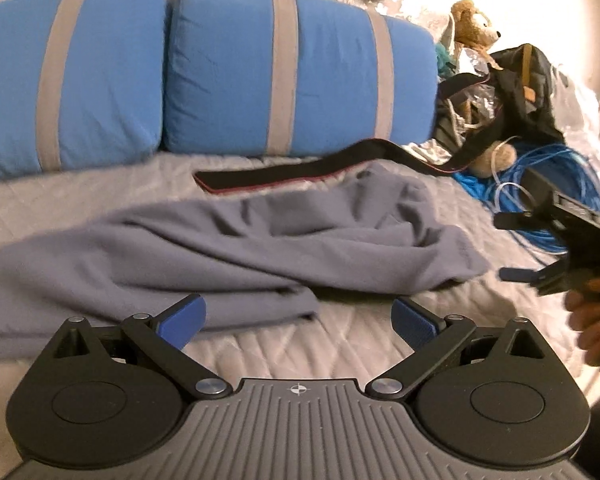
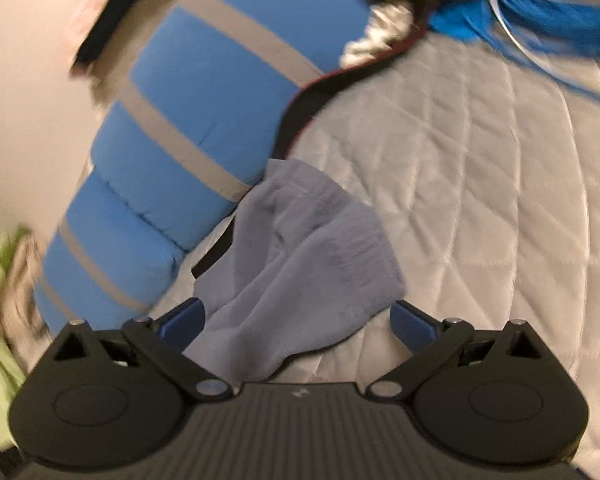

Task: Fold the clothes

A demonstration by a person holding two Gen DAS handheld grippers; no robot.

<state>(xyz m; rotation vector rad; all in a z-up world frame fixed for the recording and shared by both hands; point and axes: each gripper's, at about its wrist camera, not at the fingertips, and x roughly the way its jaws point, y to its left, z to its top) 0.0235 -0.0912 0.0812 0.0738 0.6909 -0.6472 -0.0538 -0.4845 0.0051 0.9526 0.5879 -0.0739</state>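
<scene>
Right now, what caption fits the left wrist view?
Open left hand-held gripper above a rumpled grey-blue garment on a quilted bed.

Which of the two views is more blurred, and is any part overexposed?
Right wrist view: more blurred, the blue cushions and blue cable smeared by motion. Left wrist view: sharper on the grey garment, but the upper right corner behind the teddy bear is washed out white; straight edges bow from fisheye distortion.

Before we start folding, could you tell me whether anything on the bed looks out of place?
Yes: a black strap trails from the dark bag across the quilt and over the crumpled grey-blue garment, and loose blue cable lies coiled nearby.
</scene>
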